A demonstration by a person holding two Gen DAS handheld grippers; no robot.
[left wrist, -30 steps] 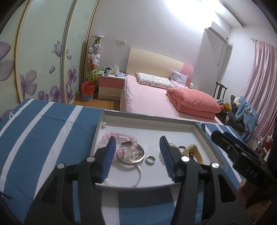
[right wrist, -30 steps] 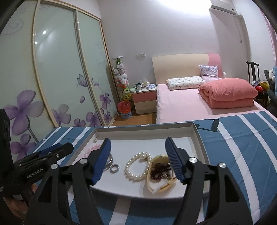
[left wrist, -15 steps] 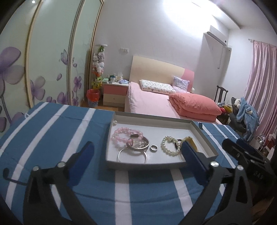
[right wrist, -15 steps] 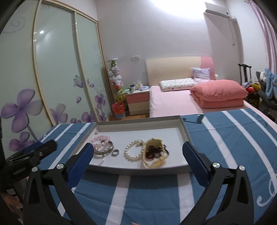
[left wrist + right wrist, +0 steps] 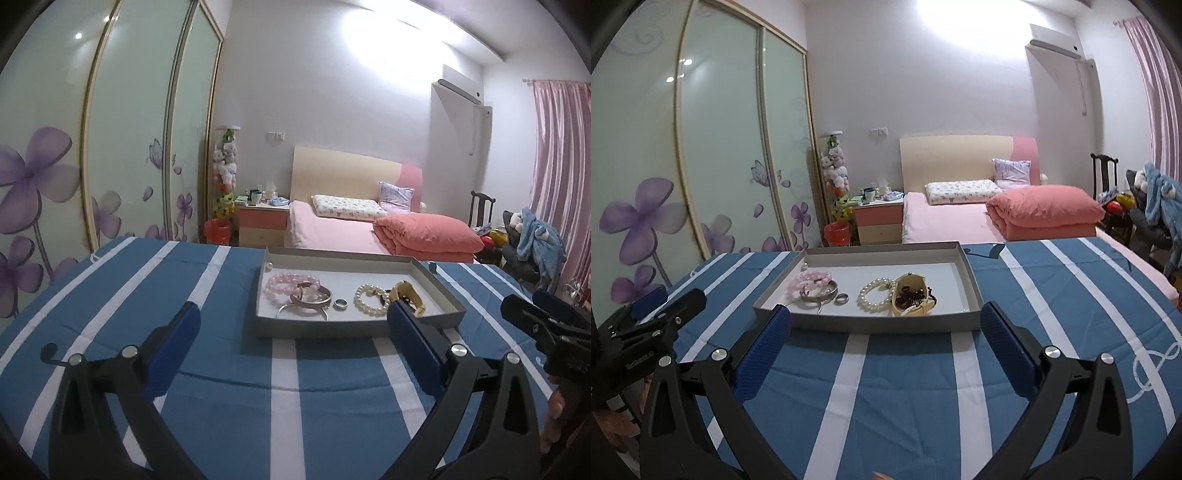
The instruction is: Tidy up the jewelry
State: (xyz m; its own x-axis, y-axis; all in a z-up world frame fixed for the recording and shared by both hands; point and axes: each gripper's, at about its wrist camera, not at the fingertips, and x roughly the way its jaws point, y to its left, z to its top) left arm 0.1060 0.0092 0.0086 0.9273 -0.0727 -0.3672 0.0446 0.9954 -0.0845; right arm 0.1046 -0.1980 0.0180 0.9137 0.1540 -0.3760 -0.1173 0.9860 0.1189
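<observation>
Jewelry lies in a shallow grey cardboard tray (image 5: pixel 354 326) mid-way across the blue-and-white striped cloth (image 5: pixel 155 288), pink bead bracelet (image 5: pixel 290 282) leftmost, with left gripper (image 5: pixel 293 325) and right gripper (image 5: pixel 886 325) both spread wide, holding nothing, before a pink bed (image 5: pixel 945 221).

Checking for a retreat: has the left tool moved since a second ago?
Yes. The left tool pulled back from above the tray, now short of its near wall.
</observation>
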